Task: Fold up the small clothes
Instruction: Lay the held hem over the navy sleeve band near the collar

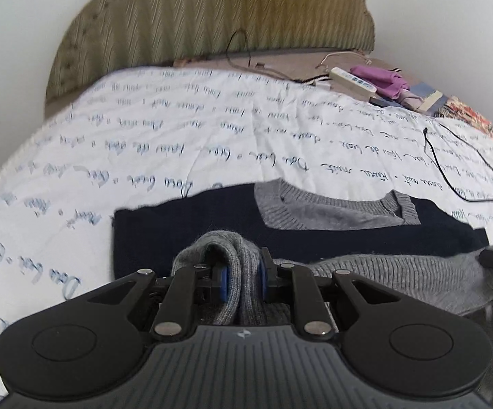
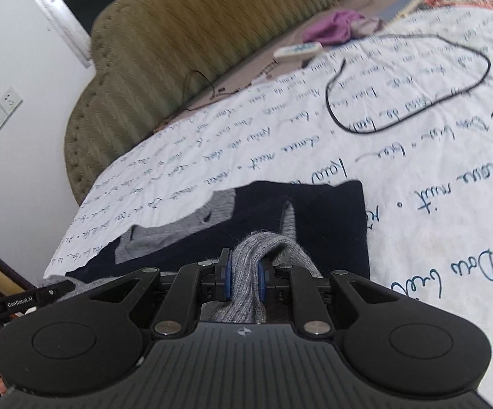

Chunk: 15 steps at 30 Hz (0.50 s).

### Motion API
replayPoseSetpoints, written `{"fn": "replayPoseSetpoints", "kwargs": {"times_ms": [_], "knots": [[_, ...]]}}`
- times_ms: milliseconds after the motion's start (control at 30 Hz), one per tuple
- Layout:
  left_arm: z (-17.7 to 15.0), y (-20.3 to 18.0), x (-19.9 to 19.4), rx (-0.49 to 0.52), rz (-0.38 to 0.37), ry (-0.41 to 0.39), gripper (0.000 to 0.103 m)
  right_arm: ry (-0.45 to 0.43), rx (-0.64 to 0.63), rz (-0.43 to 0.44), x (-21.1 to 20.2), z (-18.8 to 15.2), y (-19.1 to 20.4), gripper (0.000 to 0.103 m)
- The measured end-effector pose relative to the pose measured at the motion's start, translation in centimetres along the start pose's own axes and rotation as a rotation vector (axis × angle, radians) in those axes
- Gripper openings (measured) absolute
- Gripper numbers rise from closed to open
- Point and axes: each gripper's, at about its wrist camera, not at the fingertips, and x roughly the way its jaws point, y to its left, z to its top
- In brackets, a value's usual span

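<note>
Both grippers, left gripper (image 1: 243,276) and right gripper (image 2: 246,277), pinch the grey knit hem (image 1: 232,255) of 1 navy sweater (image 1: 185,225) at lower centre, lying on the bedspread (image 1: 144,129), likely to fold it over evenly.

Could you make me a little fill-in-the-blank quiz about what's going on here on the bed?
1. Both grippers, left gripper and right gripper, are shut on the grey knit edge of a navy and grey ____.
2. The bedsheet is white, printed with blue ____.
3. A thin black ____ lies in a loop on the sheet.
4. The crumpled cloth near the headboard is ____.

Missing words: sweater; handwriting; cable; purple
</note>
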Motion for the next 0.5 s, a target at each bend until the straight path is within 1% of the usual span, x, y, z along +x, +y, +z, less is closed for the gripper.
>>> {"fn": "replayPoseSetpoints", "kwargs": {"times_ms": [67, 100, 133, 167, 233, 267, 367, 400, 500], "knots": [[0.1, 0.8, 0.5, -0.044, -0.02, 0.027, 0.018, 0.015, 0.021, 0.0, 0.7, 0.1, -0.4, 0.019], [0.2, 1.0, 0.6, -0.058, -0.028, 0.035, 0.018, 0.026, 0.032, 0.0, 1.0, 0.3, -0.6, 0.019], [0.4, 1.3, 0.7, -0.066, -0.039, 0.043, 0.018, 0.038, 0.044, 0.004, 1.3, 0.4, -0.8, 0.022], [0.6, 1.5, 0.7, -0.074, -0.052, 0.05, 0.018, 0.05, 0.057, 0.01, 1.7, 0.6, -0.9, 0.023], [1.0, 2.2, 0.8, -0.114, -0.091, 0.068, 0.018, 0.077, 0.093, 0.021, 2.2, 1.0, -1.3, 0.032], [1.3, 2.7, 0.9, -0.141, -0.114, 0.08, 0.018, 0.091, 0.113, 0.04, 2.5, 1.2, -1.6, 0.034], [1.9, 4.6, 1.6, -0.268, -0.195, 0.125, 0.018, 0.137, 0.184, 0.106, 3.3, 2.0, -2.4, 0.045], [2.1, 5.3, 1.9, -0.309, -0.22, 0.136, 0.018, 0.149, 0.218, 0.135, 3.5, 2.2, -2.8, 0.05], [2.1, 7.0, 2.8, -0.422, -0.289, 0.168, 0.018, 0.157, 0.311, 0.191, 4.1, 2.8, -4.1, 0.052]]}}
